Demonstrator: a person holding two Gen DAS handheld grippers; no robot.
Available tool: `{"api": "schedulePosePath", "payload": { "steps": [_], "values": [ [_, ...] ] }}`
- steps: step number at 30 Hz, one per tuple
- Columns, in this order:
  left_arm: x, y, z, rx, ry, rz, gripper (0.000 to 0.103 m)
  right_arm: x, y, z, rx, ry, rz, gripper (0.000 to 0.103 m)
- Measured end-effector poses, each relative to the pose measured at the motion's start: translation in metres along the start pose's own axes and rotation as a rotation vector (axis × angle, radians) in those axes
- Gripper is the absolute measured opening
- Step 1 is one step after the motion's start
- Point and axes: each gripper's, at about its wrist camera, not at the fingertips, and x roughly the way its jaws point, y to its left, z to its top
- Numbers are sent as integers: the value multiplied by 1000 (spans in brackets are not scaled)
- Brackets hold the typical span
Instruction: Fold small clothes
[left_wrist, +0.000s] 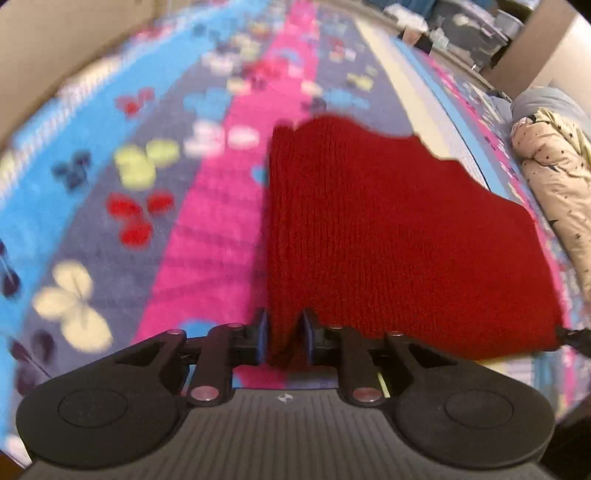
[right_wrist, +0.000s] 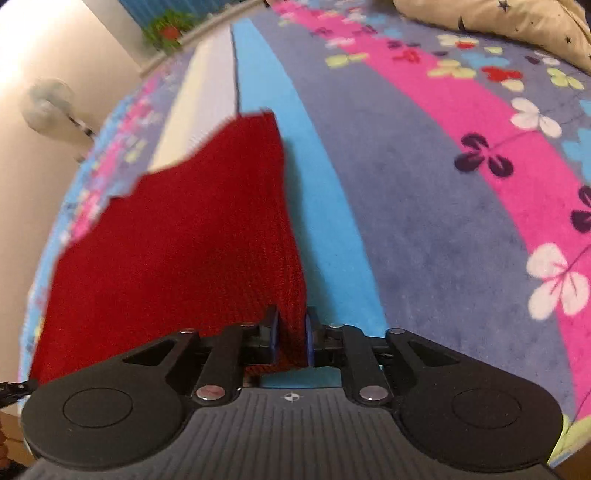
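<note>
Left gripper (left_wrist: 283, 341) and right gripper (right_wrist: 291, 338), identical in build. Black matte body throughout. Ribbed dark-grey housing plate behind the fingers, marked at its front edge with a small round black-and-white quartered target. Large rounded black lobe on either side of the plate, each with a shallow circular recess. Flat black linkage bars running from the lobes to the fingers, with triangular cut-outs in the outer pair. Silver round-headed pivot pins at each link joint, larger ones nearest the plate. Blue pads (left_wrist: 261, 338) lining the inner faces of both black fingers.
</note>
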Motion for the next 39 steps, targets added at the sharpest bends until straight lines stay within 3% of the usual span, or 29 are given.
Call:
{"api": "schedulePosePath", "payload": {
  "steps": [2, 4, 7, 8, 10, 11, 13, 15, 17, 19, 22, 24, 29, 33, 39],
  "values": [
    [-15, -13, -1, 72, -102, 46, 29, -15, 13, -2, -81, -84, -54, 31],
    [-26, -28, -3, 145, -183, 45, 29, -30, 22, -4, -141, -188, -74, 32],
    [-19, -46, -7, 217, -160, -36, 29, -47, 36, -7, -249, -319, -28, 32],
    [-4, -47, -7, 215, -87, -45, 29, -45, 38, -6, -272, -314, -4, 32],
    [28, -45, -12, 201, 76, 17, 27, -24, 36, -3, -290, -207, -7, 33],
    [36, -45, -13, 208, 100, 35, 24, -5, 33, -5, -288, -102, -61, 33],
    [30, -51, -9, 225, 55, 34, 26, 17, 26, -9, -280, 23, -133, 34],
    [18, -55, -6, 226, -14, 14, 28, 12, 25, -6, -259, -6, -115, 34],
    [9, -58, -4, 212, -67, -6, 31, -2, 29, -4, -281, -96, -105, 34],
    [13, -53, -2, 175, -55, -12, 35, -6, 33, -6, -309, -147, -105, 35],
    [36, -43, -6, 124, 64, 43, 34, 18, 24, -11, -305, -13, -139, 40],
    [30, -45, -3, 118, 40, 36, 35, 18, 22, -13, -293, -7, -143, 41],
    [5, -48, -2, 99, -70, 25, 35, -7, 21, -11, -268, -138, -127, 41],
    [2, -41, 0, 52, -72, 24, 35, -12, 16, -7, -233, -187, -112, 42],
    [-5, -33, -3, 30, -94, 38, 35, -22, 29, -11, -284, -252, -106, 42]
  ]
}}
